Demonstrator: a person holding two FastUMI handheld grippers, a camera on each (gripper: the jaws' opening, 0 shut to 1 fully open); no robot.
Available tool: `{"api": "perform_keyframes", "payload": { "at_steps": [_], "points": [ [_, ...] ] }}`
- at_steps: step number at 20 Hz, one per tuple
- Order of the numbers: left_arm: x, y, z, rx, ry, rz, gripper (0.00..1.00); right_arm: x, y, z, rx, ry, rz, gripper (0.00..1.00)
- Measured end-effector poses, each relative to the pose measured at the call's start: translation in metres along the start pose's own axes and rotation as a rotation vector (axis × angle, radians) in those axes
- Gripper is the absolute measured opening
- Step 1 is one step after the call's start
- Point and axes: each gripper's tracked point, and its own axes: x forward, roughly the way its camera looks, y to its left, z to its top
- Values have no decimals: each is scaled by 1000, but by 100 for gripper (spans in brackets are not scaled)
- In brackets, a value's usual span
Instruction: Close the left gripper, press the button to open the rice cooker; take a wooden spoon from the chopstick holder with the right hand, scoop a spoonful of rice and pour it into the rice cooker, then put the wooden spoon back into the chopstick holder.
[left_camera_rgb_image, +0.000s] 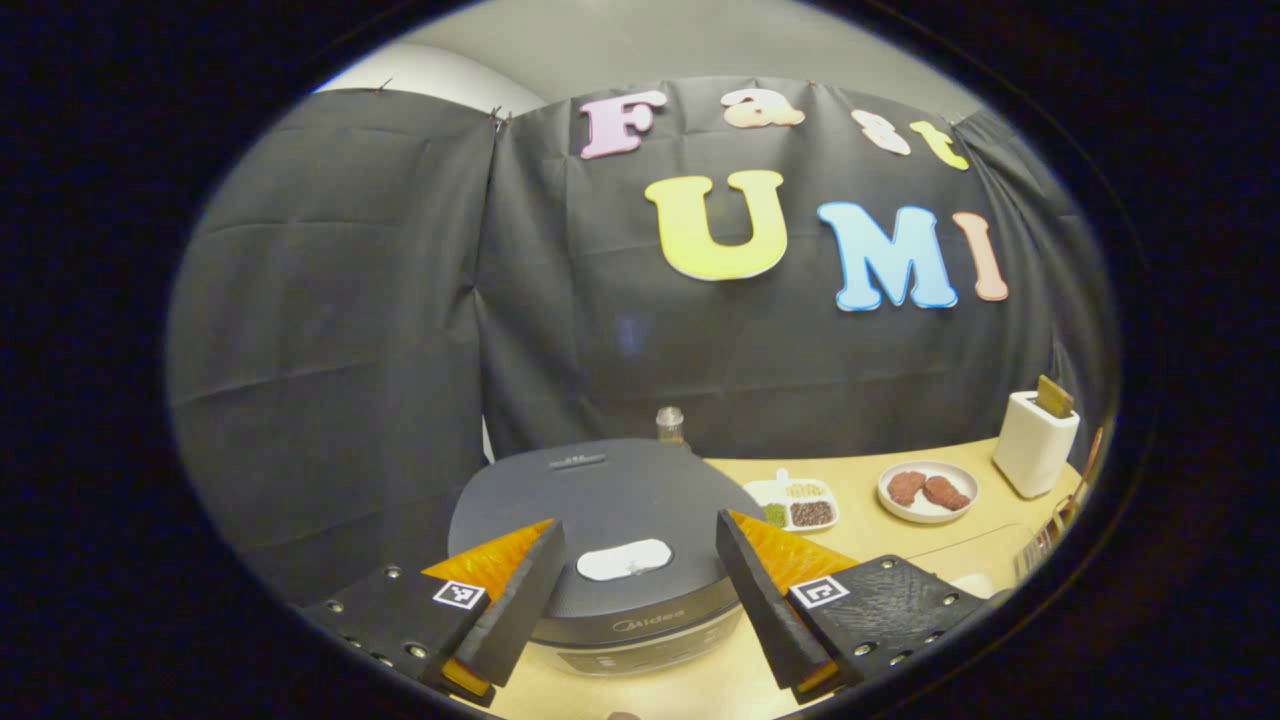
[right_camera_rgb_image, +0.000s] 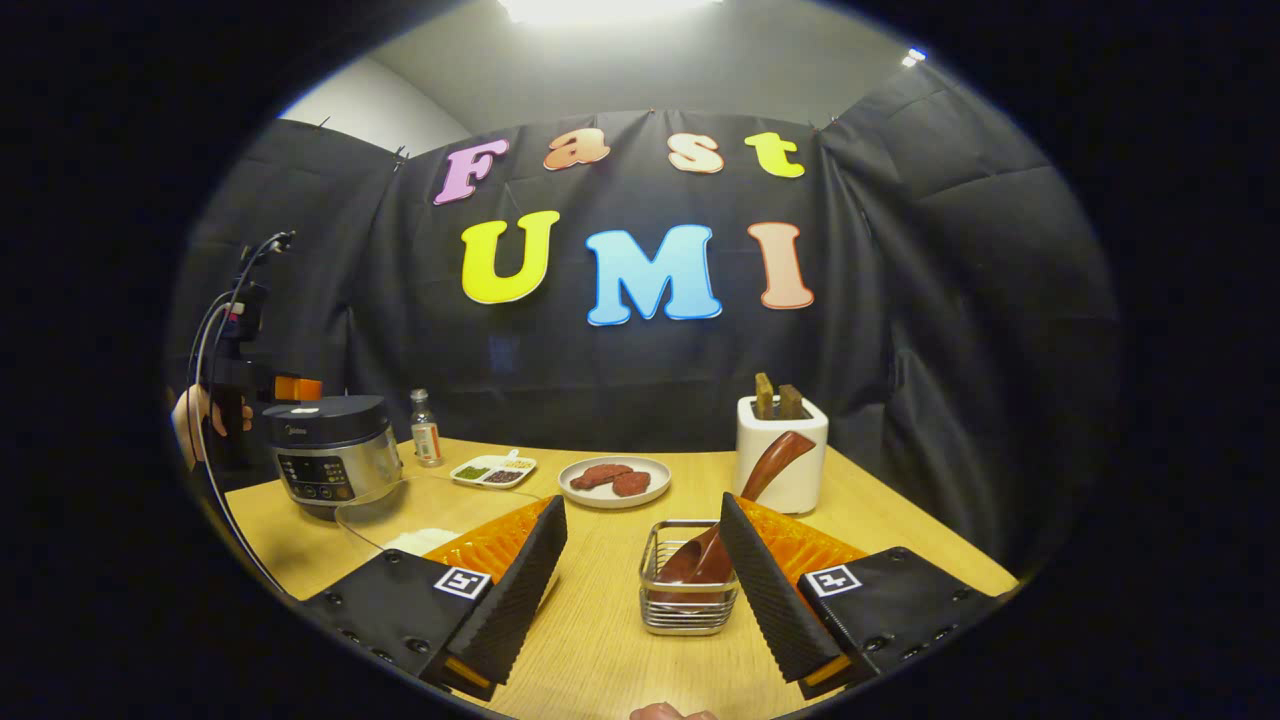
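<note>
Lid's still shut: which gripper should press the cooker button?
Left. The left gripper, open, hovers over the rice cooker, its button between its fingers. The right gripper faces the spoon basket.

This is a staged recording booth, not a real kitchen. Black cloth (right_camera_rgb_image: 950, 330) hangs pinned as walls around a light wooden table (right_camera_rgb_image: 600, 620), with a plain painted wall and ceiling light above. Kitchen props stand on the table: a rice cooker (right_camera_rgb_image: 330, 455), a divided dish of grains (right_camera_rgb_image: 492, 470), a plate of food (right_camera_rgb_image: 614, 480), a small bottle (right_camera_rgb_image: 425, 430) and a white holder (right_camera_rgb_image: 780, 450).
</note>
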Motion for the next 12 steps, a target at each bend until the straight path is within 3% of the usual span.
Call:
{"api": "perform_keyframes", "payload": {
  "at_steps": [3,4,5,9,12],
  "points": [
    [-34,-24,43,-114,-116,-92,94,-3,-31,44,-9,-75,-90,98],
    [-43,-24,51,-131,-136,-108,94,-6,-40,58,-8,-99,-111,93],
    [-48,-25,54,-127,-150,-125,93,-7,-47,73,-5,-122,-130,98],
    [-100,-20,81,-96,-202,-178,93,-22,-70,122,-6,-171,-198,98],
    [-117,-20,81,-156,-181,-239,93,-37,-65,153,19,-197,-183,97]
  ]
}}
